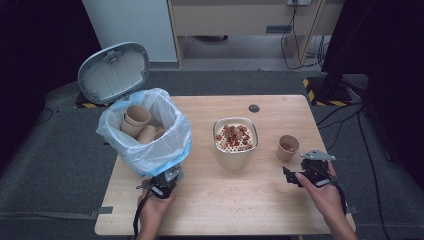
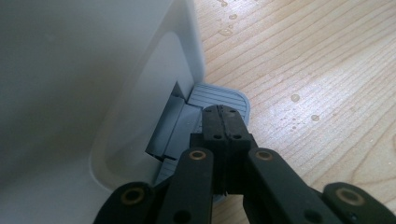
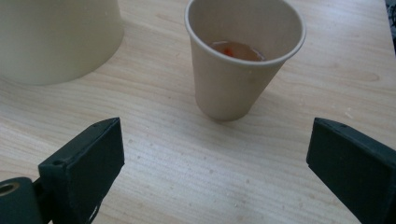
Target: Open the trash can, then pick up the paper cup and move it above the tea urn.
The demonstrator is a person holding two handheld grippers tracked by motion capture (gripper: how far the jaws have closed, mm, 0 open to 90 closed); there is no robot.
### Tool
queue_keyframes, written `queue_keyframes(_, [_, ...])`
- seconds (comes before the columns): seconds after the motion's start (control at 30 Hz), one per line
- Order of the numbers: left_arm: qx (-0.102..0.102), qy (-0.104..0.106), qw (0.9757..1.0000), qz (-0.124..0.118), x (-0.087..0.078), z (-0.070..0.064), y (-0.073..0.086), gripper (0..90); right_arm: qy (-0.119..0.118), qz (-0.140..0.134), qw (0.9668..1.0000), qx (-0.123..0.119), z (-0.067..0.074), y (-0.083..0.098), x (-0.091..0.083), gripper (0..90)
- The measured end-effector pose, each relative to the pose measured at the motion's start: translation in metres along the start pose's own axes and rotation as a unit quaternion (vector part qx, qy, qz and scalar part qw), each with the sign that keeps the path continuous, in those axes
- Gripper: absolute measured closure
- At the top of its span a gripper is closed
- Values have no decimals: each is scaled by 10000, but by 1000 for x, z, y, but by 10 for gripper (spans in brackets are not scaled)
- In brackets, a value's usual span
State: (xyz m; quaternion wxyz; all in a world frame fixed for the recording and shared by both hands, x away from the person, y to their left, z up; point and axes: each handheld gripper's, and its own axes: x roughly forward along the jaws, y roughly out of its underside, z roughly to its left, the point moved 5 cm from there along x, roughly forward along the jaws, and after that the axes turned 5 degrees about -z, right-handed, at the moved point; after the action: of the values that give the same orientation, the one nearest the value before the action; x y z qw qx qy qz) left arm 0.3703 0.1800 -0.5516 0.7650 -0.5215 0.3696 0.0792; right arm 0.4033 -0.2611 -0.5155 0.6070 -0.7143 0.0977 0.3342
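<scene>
Pale wood runs under everything: the table (image 1: 220, 200) is speckled with crumbs and a few drops of liquid. Nearest to me, my left gripper (image 1: 162, 186) sits at the foot of the bin (image 1: 145, 150), its jaws pressed together with nothing between them, the tips resting on the grey ribbed pedal (image 2: 219, 95) that sticks out from the bin's white base. On the other side, my right gripper (image 1: 291, 176) hovers above the table with its jaws spread wide and nothing between them. Just beyond those jaws stands the paper cup (image 3: 243, 60), upright, apart from both pads, with a little reddish liquid and some bits at its bottom. To the left of the cup, near the middle of the table, I see a cream container (image 1: 235, 155) topped by a perforated tray of reddish-brown food scraps. Farther left, the bin is lined with a bluish plastic bag (image 1: 170, 135) and holds several used paper cups (image 1: 137, 117). Its grey lid (image 1: 114, 72) stands tipped open behind it.
</scene>
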Motion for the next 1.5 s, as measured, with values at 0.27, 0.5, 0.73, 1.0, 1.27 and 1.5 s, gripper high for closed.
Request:
queue_keyframes(0.27, [27, -11, 10000, 8, 0, 0, 0, 896, 83, -118, 9999, 71, -4, -3, 10, 74])
queue_keyframes(0.5, [42, -17, 10000, 10, 0, 0, 0, 896, 29, -144, 9996, 235, -8, -11, 23, 71])
queue_keyframes(0.73, [43, -11, 10000, 8, 0, 0, 0, 896, 34, -215, 9993, 312, -9, -13, 39, 69])
queue_keyframes(1.0, [41, -14, 10000, 6, 0, 0, 0, 896, 65, -297, 9990, 316, -10, -16, 58, 105])
queue_keyframes(1.27, [32, -11, 10000, 3, 0, 0, 0, 896, 155, -560, 9977, 344, -14, -21, 68, 163])
queue_keyframes(1.5, [40, -15, 10000, 3, 0, 0, 0, 896, 172, -582, 9975, 352, -14, -19, 76, 171])
